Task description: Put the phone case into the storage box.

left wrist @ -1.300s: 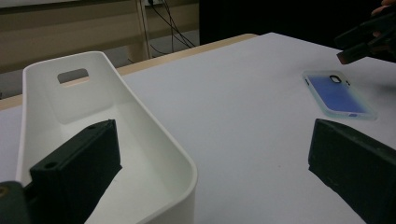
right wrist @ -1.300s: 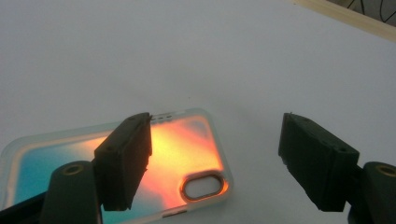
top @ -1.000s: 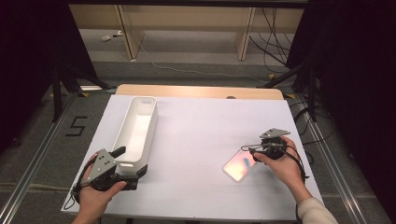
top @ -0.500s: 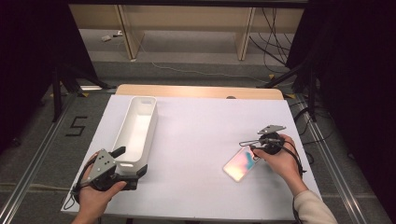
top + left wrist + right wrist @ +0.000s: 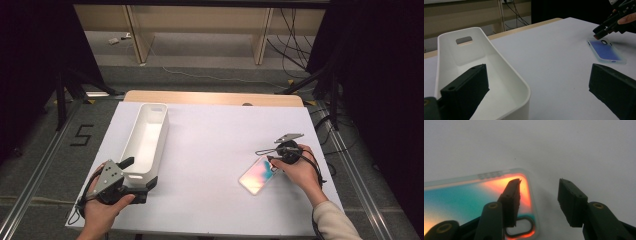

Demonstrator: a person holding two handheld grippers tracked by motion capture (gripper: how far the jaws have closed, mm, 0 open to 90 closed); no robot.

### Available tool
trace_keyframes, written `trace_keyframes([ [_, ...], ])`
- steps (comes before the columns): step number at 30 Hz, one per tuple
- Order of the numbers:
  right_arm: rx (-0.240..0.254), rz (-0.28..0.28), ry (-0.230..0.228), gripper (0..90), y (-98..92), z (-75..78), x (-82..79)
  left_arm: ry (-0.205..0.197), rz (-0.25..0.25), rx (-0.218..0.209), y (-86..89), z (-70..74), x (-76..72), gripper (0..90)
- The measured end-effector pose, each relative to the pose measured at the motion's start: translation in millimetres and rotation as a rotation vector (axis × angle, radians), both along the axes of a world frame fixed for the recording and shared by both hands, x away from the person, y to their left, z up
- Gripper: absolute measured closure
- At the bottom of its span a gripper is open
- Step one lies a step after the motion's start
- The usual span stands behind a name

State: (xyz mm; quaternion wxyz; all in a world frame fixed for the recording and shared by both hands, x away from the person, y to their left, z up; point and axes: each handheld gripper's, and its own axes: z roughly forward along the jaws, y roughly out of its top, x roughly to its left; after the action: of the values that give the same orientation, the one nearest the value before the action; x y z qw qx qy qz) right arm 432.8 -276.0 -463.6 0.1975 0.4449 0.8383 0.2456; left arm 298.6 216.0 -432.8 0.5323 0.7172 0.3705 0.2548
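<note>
- Here, my left gripper (image 5: 137, 175) sits nearest me, clenched across the near end wall of the long white plastic bin (image 5: 148, 134), one jaw inside and one outside, to steady it.
- Further right, my right gripper (image 5: 539, 195) tips down over the iridescent, clear-edged phone case (image 5: 259, 174) lying flat on the white tabletop (image 5: 210, 145); its jaws have just been closing, straddling the case's far edge by the camera hole, nothing pinched yet.
- Beyond, bin and case lie well apart.
</note>
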Motion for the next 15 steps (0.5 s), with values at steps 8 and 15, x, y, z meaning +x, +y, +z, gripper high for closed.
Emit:
trace_keyframes([
  [8,-0.016,0.01,0.039,59.0,-2.4,-3.0,1.0,-0.001,0.002,0.0,0.1,0.2,-0.1,2.2],
  [15,-0.012,0.021,0.062,65.6,-0.8,-2.3,4.2,-0.002,0.004,-0.003,0.5,0.2,0.0,2.3],
])
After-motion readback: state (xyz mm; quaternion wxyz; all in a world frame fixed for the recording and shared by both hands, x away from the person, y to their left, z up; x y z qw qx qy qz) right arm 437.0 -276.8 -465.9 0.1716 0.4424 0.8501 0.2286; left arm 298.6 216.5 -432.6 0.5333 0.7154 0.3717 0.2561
